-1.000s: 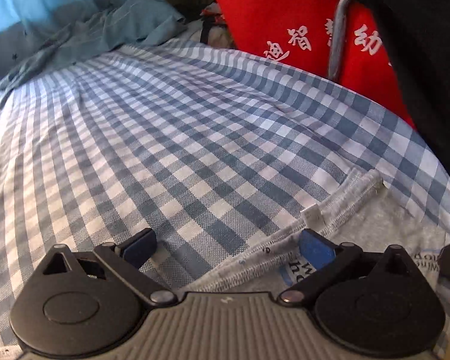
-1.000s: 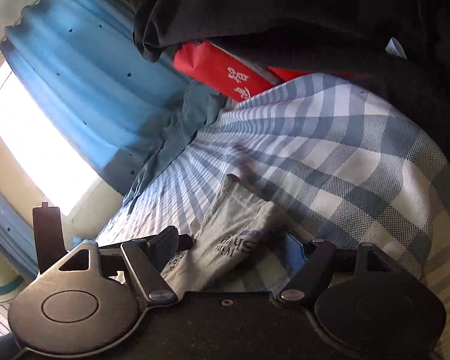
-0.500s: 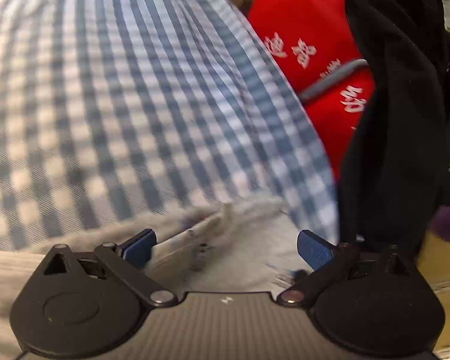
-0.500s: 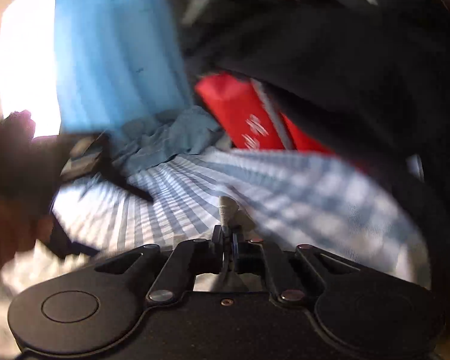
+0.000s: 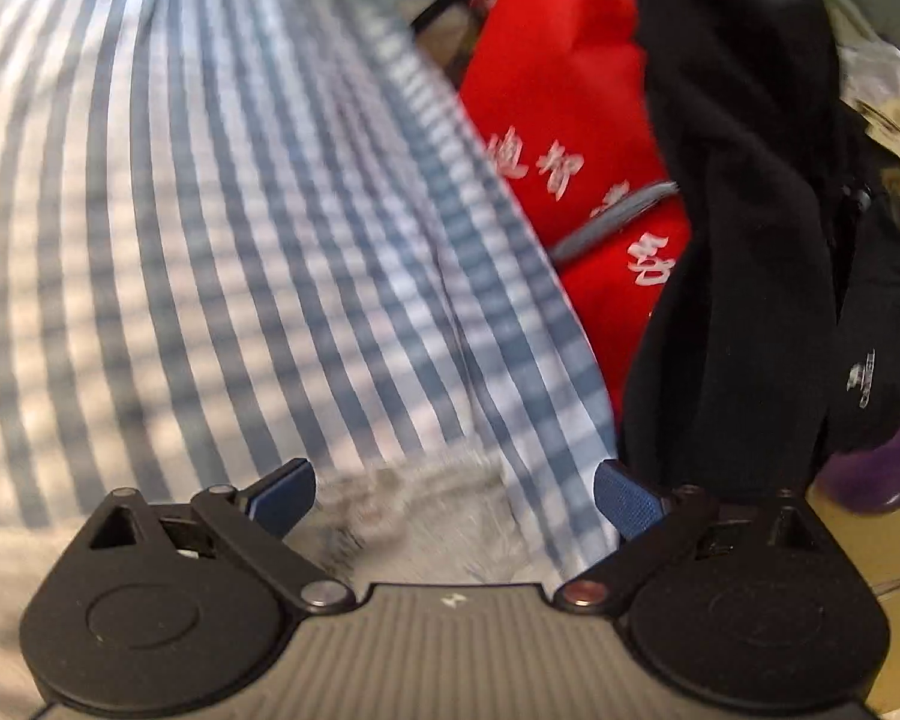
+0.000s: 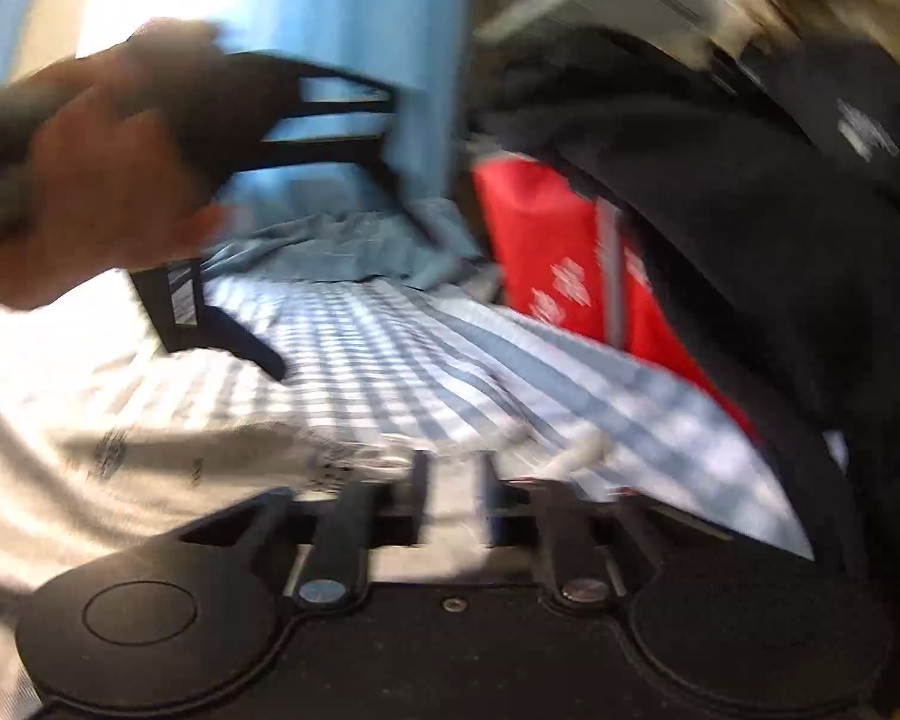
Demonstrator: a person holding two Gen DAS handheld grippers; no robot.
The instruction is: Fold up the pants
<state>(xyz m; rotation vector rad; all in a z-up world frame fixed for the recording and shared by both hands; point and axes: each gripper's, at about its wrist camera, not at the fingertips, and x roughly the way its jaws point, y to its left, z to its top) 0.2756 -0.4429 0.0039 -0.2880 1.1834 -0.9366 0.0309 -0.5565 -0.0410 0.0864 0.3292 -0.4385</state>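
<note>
The grey pants point(image 5: 426, 510) lie on a blue-and-white checked sheet point(image 5: 210, 240). In the left wrist view a blurred grey edge of them sits between my left gripper's point(image 5: 455, 495) wide-open blue fingertips, not clamped. In the right wrist view the pants point(image 6: 150, 480) spread pale to the left, and my right gripper point(image 6: 453, 498) has its fingers close together with a strip of the grey fabric between them. The left gripper's body and the hand holding it point(image 6: 90, 180) show at the upper left of that view. Both views are motion-blurred.
A red bag with white characters point(image 5: 570, 150) and dark hanging clothes point(image 5: 750, 240) stand at the sheet's right edge. A blue curtain point(image 6: 360, 30) and crumpled blue-grey cloth point(image 6: 342, 246) lie at the far end. A purple object point(image 5: 870, 468) sits low right.
My right gripper closed on the pants' edge and now stands slightly wider, moving with the fabric. My left gripper stayed open and swung rightward along the sheet's edge. The left hand entered the right view.
</note>
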